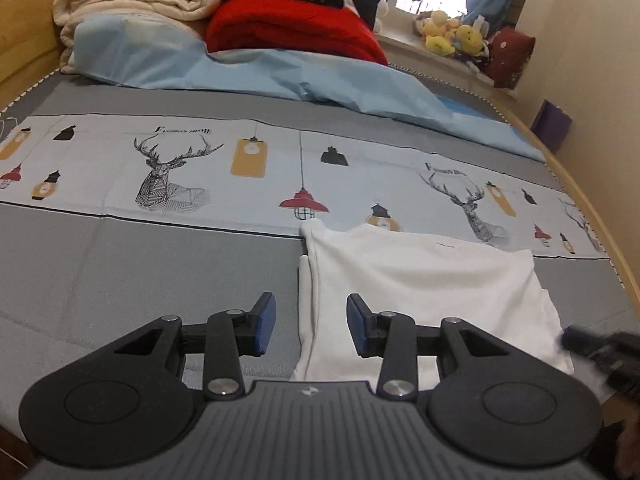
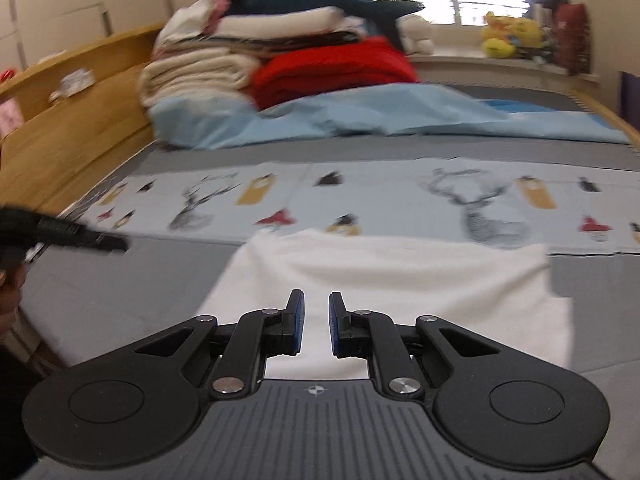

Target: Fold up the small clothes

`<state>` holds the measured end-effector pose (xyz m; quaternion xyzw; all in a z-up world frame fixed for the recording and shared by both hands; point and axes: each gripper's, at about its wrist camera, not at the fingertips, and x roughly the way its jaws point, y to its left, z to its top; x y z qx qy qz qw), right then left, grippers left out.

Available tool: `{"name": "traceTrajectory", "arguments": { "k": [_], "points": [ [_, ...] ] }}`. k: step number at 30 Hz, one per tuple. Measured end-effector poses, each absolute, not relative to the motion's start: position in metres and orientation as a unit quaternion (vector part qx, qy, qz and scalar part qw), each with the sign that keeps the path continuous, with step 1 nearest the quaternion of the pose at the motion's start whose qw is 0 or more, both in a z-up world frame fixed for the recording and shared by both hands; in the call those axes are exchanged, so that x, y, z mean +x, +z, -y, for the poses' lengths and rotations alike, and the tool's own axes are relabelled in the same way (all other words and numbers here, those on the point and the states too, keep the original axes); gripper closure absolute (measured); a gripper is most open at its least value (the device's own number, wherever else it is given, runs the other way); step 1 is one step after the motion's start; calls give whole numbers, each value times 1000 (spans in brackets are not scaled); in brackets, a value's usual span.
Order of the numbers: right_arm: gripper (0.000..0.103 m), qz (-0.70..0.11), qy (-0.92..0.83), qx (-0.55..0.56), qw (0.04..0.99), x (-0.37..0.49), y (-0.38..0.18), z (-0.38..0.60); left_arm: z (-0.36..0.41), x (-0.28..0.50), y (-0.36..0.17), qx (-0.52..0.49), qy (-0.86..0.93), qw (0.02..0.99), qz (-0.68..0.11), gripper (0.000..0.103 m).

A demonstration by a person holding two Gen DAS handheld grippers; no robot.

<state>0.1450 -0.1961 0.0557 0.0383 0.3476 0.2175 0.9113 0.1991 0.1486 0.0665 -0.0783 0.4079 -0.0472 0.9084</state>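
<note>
A folded white garment [image 1: 420,292] lies flat on the bed [image 1: 120,272], with both hand-held grippers above its near edge and nothing in either.

The left hand-held gripper [image 1: 311,326] stands moderately wide, its blue pads [image 1: 267,322] straddling the garment's left folded edge without touching it. The right hand-held gripper [image 2: 316,326] stands narrow, with a slim gap between its pads and only the white cloth showing below. The garment rests on the grey bed cover, its far edge overlapping a pale printed strip [image 1: 200,160] with deer and lanterns. Farther back lie a light blue sheet [image 1: 260,72], a red blanket [image 1: 292,28] and a stack of cream bedding [image 1: 132,0]. Plush toys [image 1: 452,34] sit on the windowsill at the far right.
</note>
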Motion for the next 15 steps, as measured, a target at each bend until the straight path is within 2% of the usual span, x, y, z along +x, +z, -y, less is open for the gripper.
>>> {"name": "traceTrajectory", "arguments": {
  "k": [15],
  "points": [
    [88, -412, 308, -78, 854, 151, -16, 17, -201, 208, 35, -102, -14, 885, -453, 60]
  ]
}}
